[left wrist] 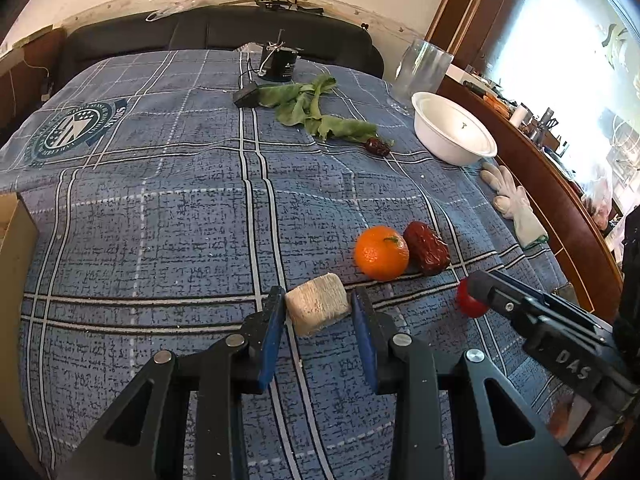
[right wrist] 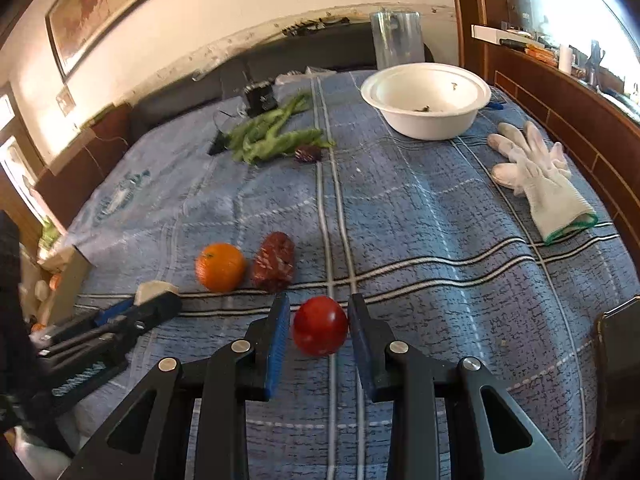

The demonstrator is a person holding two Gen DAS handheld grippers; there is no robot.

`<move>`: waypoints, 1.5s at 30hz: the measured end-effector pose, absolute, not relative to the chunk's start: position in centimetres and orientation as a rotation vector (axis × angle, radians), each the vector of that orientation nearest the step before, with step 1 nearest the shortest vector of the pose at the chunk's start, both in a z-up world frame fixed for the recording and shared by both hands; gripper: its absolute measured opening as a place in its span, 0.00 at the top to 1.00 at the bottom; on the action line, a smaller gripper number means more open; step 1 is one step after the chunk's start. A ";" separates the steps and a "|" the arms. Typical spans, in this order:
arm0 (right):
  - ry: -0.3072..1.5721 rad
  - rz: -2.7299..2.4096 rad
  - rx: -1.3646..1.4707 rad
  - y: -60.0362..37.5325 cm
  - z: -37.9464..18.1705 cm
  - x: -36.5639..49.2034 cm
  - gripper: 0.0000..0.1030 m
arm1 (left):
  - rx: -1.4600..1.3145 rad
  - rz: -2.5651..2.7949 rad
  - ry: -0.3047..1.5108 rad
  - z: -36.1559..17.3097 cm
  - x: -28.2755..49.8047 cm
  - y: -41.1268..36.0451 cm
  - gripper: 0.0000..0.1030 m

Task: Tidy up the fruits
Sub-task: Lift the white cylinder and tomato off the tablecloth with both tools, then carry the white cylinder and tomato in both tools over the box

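My left gripper (left wrist: 318, 312) is closed on a beige fibrous block (left wrist: 318, 309) just above the blue plaid cloth. My right gripper (right wrist: 319, 322) has its pads against a red tomato (right wrist: 320, 325), which also shows in the left wrist view (left wrist: 469, 304). An orange (left wrist: 381, 253) and a large red date (left wrist: 426, 248) lie side by side beyond both grippers; they also show in the right wrist view, the orange (right wrist: 220, 267) left of the date (right wrist: 274, 263). A white bowl (right wrist: 426, 98) stands at the far right. A small date (left wrist: 377, 146) lies by the green leaves (left wrist: 316, 110).
White gloves (right wrist: 538, 172) lie at the right edge of the cloth by a wooden rail. A clear glass jar (right wrist: 396, 38) stands behind the bowl. A black device with wires (left wrist: 280, 65) sits at the back. A cardboard box (left wrist: 14, 248) is at the left edge.
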State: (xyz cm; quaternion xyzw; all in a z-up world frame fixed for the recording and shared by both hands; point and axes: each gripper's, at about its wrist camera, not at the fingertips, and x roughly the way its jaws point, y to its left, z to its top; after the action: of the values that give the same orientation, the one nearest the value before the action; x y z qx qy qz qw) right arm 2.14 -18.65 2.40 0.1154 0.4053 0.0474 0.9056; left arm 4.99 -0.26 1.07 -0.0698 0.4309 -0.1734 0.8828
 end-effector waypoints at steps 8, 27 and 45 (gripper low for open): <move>0.803 0.084 0.233 -19.3 3.4 1.7 0.47 | -0.150 -0.354 0.900 1.1 4.7 -0.1 0.69; 0.862 0.055 0.107 -17.6 1.5 2.1 0.70 | -0.144 -0.365 0.898 1.3 4.5 -0.2 0.69; 0.801 0.382 0.167 -6.8 6.5 -3.1 0.69 | -0.277 -0.081 0.778 7.4 -8.3 15.3 0.68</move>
State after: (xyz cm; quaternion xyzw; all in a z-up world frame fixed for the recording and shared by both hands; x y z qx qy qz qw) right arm -3.08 -6.83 6.55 0.0806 0.3871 0.1844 0.8998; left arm -8.26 15.30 7.42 -0.1346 0.3779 -0.0392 0.9152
